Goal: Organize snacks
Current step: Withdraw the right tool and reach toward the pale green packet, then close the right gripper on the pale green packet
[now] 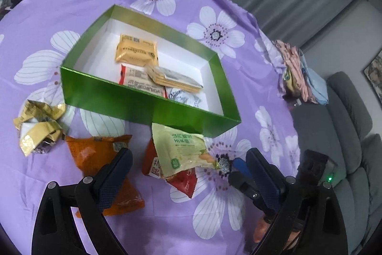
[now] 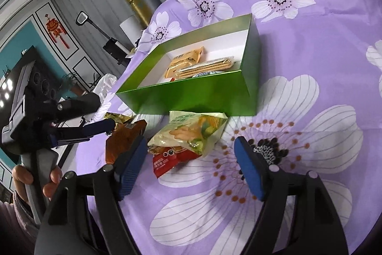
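Note:
A green box (image 1: 133,97) (image 2: 191,94) with a white inside holds several snack packets, among them a yellow one (image 1: 136,51) and a cracker pack (image 1: 172,78). In front of it a pale green snack bag (image 1: 181,152) (image 2: 191,133) lies on a red packet (image 1: 183,181) (image 2: 172,159). An orange packet (image 1: 100,159) (image 2: 124,138) lies to their left. My left gripper (image 1: 188,166) is open just above these packets. My right gripper (image 2: 191,164) is open, close in front of the green bag and red packet. Both are empty.
Crumpled gold wrappers (image 1: 38,126) lie left of the box. The purple flowered cloth (image 1: 238,92) covers a round table. Folded cloths (image 1: 300,73) sit at its right edge, with a grey sofa (image 1: 353,135) beyond. The left gripper (image 2: 98,128) shows in the right wrist view.

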The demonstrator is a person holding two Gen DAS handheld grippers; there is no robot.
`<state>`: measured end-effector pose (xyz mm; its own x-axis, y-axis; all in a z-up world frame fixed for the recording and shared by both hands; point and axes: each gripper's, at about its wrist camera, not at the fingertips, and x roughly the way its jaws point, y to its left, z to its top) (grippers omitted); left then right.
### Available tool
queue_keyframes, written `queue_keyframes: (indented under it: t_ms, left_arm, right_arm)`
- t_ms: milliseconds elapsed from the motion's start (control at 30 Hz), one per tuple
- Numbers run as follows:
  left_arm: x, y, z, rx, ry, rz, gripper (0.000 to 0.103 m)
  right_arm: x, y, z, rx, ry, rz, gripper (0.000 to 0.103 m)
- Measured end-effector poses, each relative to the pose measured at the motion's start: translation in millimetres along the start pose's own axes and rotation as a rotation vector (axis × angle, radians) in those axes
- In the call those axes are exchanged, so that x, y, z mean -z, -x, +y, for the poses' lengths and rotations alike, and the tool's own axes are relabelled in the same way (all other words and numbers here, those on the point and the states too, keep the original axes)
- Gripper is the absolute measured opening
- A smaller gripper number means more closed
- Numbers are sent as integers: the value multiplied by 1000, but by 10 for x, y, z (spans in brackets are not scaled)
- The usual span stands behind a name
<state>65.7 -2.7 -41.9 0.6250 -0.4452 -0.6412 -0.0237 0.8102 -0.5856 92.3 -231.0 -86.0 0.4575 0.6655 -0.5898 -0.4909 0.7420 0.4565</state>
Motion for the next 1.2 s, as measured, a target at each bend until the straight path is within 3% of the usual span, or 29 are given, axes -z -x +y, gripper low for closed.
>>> queue_keyframes:
  t_ms: [267,700,1000,1200]
  left_arm:
    - [-43,218,53,26,12,-43,95]
    - [-84,-540,-165,-10,-44,163,95]
    - [-108,-754,-202,-41,-51,213,95]
    - [-114,-941,-207,-108,-59,277,95]
  right_arm:
    - [16,27,-44,6,-21,-7,76]
    - [50,-134,49,-2,35,34,74]
    - [12,-300,128,1,81,57,59]
    - [20,-362,85,16,67,78,50]
